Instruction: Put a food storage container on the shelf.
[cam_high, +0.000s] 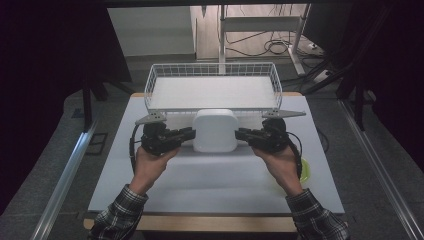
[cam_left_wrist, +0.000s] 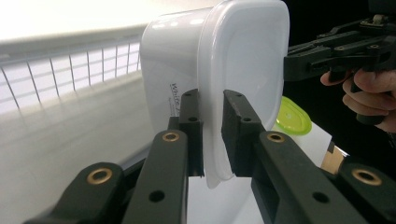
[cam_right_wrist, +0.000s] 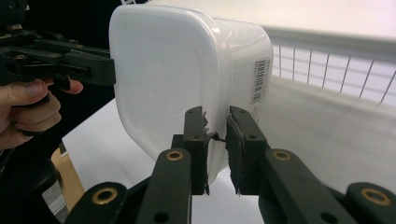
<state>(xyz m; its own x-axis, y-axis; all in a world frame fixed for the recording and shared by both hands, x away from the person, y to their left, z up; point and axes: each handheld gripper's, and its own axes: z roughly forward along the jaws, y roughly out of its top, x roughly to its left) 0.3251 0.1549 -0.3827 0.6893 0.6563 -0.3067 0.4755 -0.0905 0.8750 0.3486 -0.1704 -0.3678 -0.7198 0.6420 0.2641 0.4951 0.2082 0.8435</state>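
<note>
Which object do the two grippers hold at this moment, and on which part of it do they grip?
Both hold the white square plastic container by its lid rim: left gripper on one side edge, right gripper on the opposite edge.

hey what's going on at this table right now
A person is holding a white lidded plastic container between two handheld grippers, one at each side. The left gripper and the right gripper are each clamped on the rim of the lid. The container sits just in front of a white wire basket at the far side of the table, and looks lifted off the surface. A green lid lies on the table near the right hand.
</note>
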